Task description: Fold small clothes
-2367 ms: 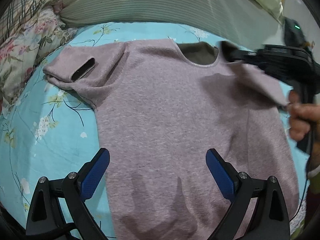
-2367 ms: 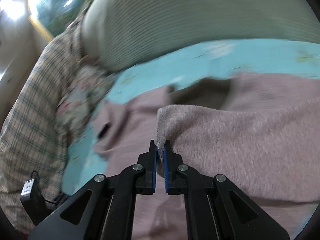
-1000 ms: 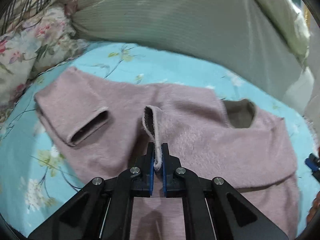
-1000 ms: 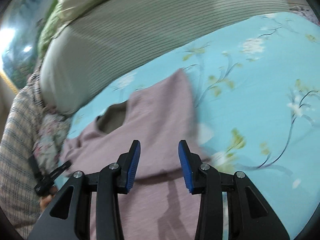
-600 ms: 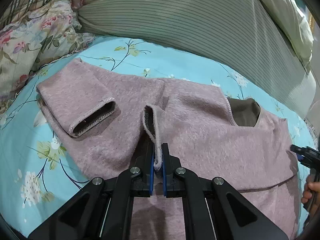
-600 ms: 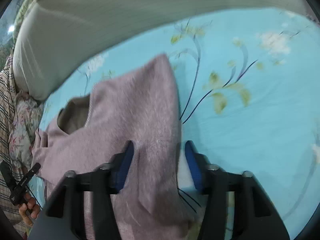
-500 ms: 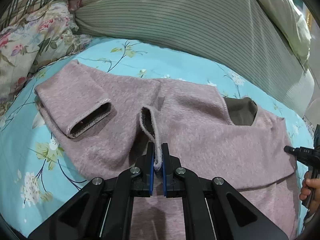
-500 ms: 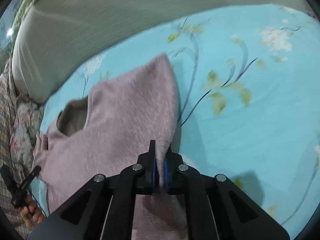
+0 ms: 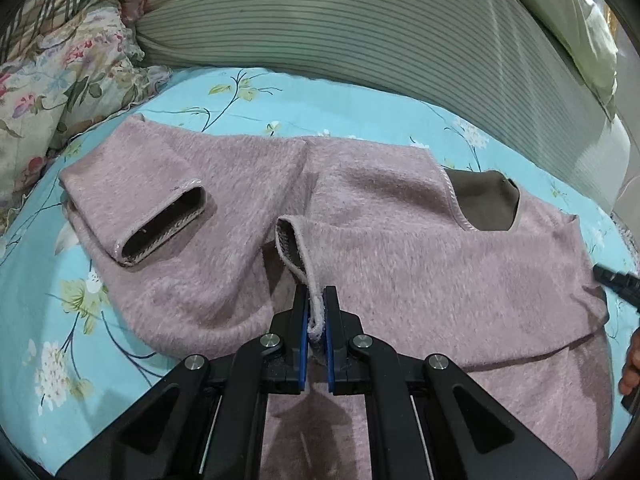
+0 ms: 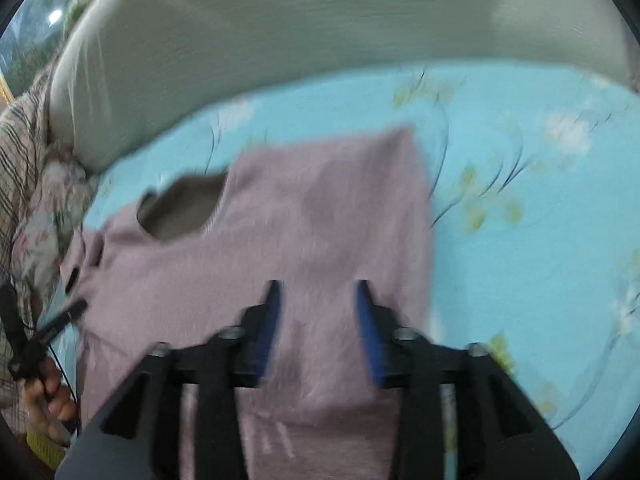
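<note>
A fuzzy mauve sweater (image 9: pixel 420 248) lies on a turquoise flowered bedsheet (image 9: pixel 48 312). My left gripper (image 9: pixel 316 312) is shut on the sweater's hem edge (image 9: pixel 298 248), pulled up over the body. The left sleeve (image 9: pixel 132 196) is folded, with its cuff opening showing. The brown-lined neck hole (image 9: pixel 486 208) lies at the right. In the blurred right wrist view my right gripper (image 10: pixel 320 320) is open and empty above the sweater (image 10: pixel 312 216), whose right sleeve lies folded in over the body. The right gripper's tip shows in the left wrist view (image 9: pixel 616 280).
A grey striped bolster (image 9: pixel 380 36) runs along the back. Flowered and plaid pillows (image 9: pixel 60 72) sit at the back left. A pale cushion (image 9: pixel 576 20) is at the back right. Sheet (image 10: pixel 540 220) lies right of the sweater.
My right gripper has opened, let go of the sweater's folded right side and drawn back. My left gripper still holds the hem and has hardly moved.
</note>
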